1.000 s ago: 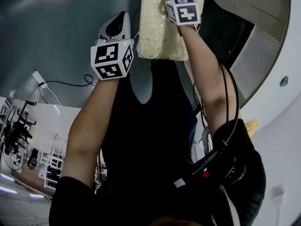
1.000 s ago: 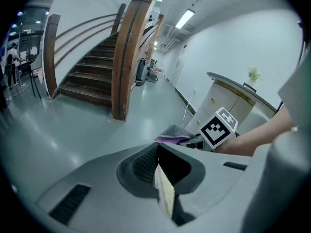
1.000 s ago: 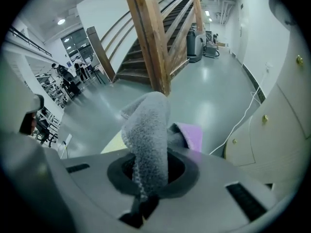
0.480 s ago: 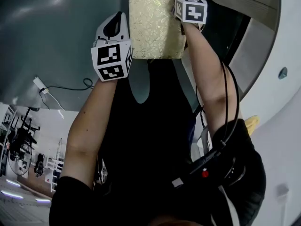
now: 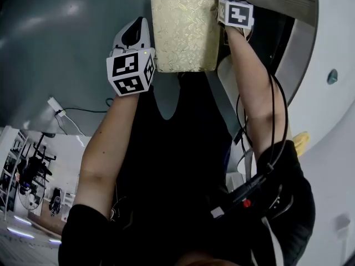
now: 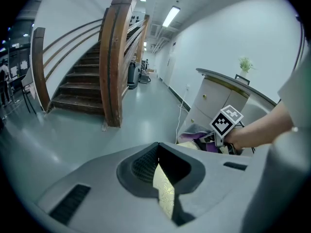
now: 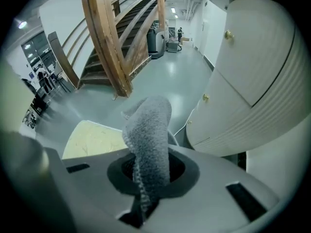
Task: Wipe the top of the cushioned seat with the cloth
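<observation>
Left tool [image 6: 164, 198]: jaws drawn close together, with a narrow strip of the pale gold, leaf-patterned cushioned seat [image 5: 183, 29] caught in the slit between them, so it is recorded as clenched on the seat's edge. In the head view this tool sits against the left side of the seat, its black-and-white marker cube [image 5: 130, 71] just beside the seat's lower left corner. Right tool [image 7: 145, 198]: jaws clamped on a grey, fluffy terry cloth [image 7: 148, 144], which stands up out of the jaws in a thick folded bunch. In the right gripper view the seat's top lies just left of and beyond the cloth; contact between cloth and seat cannot be confirmed from any view. In the head view the right tool's marker cube [image 5: 236, 14] is at the seat's upper right corner, so the seat lies between the two tools. The seat stands over a glossy grey floor [image 5: 55, 37]. A white curved cabinet [image 7: 252, 67] with small brass knobs is close on the right, and a brown wooden staircase [image 6: 97, 67] rises further off
</observation>
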